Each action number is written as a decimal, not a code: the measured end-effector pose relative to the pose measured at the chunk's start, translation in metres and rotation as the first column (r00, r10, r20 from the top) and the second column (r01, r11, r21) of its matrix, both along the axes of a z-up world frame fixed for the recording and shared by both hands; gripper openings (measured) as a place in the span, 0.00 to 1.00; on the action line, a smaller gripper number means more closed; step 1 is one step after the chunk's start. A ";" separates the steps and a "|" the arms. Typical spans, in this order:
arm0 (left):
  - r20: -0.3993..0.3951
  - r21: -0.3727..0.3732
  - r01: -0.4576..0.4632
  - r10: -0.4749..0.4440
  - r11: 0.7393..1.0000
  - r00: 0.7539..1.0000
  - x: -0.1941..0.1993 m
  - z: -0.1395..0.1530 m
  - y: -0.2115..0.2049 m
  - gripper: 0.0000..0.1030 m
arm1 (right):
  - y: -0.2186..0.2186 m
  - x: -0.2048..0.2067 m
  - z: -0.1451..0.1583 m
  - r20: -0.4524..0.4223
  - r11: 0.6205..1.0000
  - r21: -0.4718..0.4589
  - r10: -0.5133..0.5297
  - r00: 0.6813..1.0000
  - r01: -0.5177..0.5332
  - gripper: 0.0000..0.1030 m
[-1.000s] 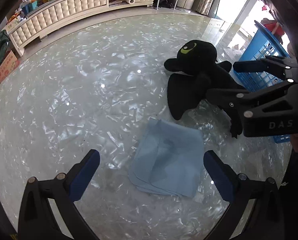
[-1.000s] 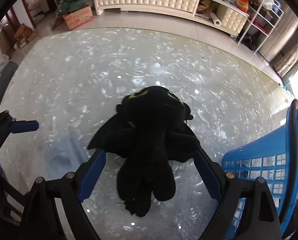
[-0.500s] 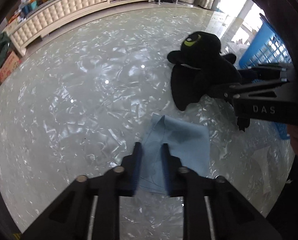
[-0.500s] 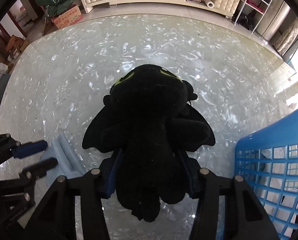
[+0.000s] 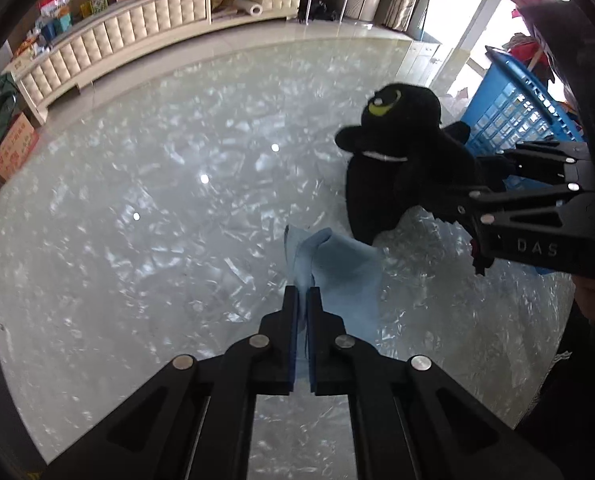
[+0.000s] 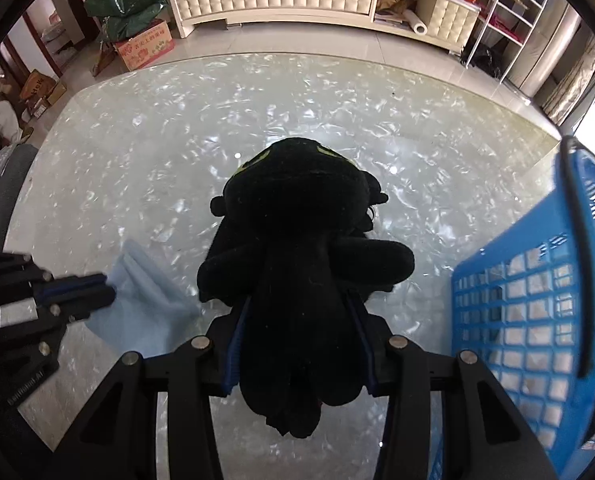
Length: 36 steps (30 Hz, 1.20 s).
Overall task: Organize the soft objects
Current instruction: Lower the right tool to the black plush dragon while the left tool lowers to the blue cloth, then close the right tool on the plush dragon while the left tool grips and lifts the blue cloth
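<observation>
With your left gripper (image 5: 302,300) pinched tight on the blue cloth (image 5: 337,264) and your right gripper (image 6: 297,344) closing around the black plush toy (image 6: 297,264), both are picked up, but the blue basket (image 6: 537,300) at three o'clock awaits them.

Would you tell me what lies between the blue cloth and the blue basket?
The black plush toy, clamped in the right gripper, sits between the blue cloth and the blue basket, clearest in the right wrist view.
</observation>
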<state>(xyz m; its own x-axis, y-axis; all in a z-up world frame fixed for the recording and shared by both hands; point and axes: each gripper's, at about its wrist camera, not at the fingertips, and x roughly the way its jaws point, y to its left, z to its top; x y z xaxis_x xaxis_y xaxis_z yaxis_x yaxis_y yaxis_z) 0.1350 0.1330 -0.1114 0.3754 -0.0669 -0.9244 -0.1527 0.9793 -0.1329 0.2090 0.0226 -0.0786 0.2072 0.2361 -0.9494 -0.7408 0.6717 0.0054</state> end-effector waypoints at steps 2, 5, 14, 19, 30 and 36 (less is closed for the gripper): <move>0.018 0.019 0.006 -0.007 1.000 1.000 -0.004 0.008 0.000 0.03 | -0.004 -0.005 0.007 0.013 1.000 0.003 -0.002 1.000 0.002 0.42; 0.043 0.029 0.006 -0.008 1.000 0.999 -0.010 0.020 0.001 0.03 | -0.007 -0.012 0.017 0.026 1.000 0.017 -0.008 1.000 0.008 0.42; 0.131 0.079 0.037 -0.048 0.996 0.990 -0.028 0.067 -0.014 0.03 | -0.028 -0.041 0.054 0.063 0.998 0.057 -0.009 0.998 0.005 0.42; 0.149 0.097 0.057 -0.071 0.994 0.986 -0.032 0.082 -0.025 0.03 | -0.031 -0.053 0.067 0.085 0.997 0.071 0.004 0.996 -0.010 0.42; 0.201 0.134 0.090 -0.116 0.987 0.973 -0.035 0.111 -0.057 0.03 | -0.068 -0.063 0.096 0.103 0.994 0.107 -0.004 0.995 -0.007 0.42; 0.222 0.149 0.132 -0.164 0.980 0.961 -0.034 0.124 -0.086 0.03 | -0.094 -0.064 0.111 0.113 0.990 0.142 -0.016 0.993 -0.001 0.42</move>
<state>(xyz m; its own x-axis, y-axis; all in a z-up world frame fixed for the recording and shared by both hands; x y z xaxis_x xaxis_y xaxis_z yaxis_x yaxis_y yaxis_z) 0.1007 0.0466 0.0131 0.5760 -0.0218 -0.8171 0.0150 0.9998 -0.0161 0.1448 -0.0716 0.0321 0.3141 0.3643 -0.8767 -0.7369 0.6758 0.0169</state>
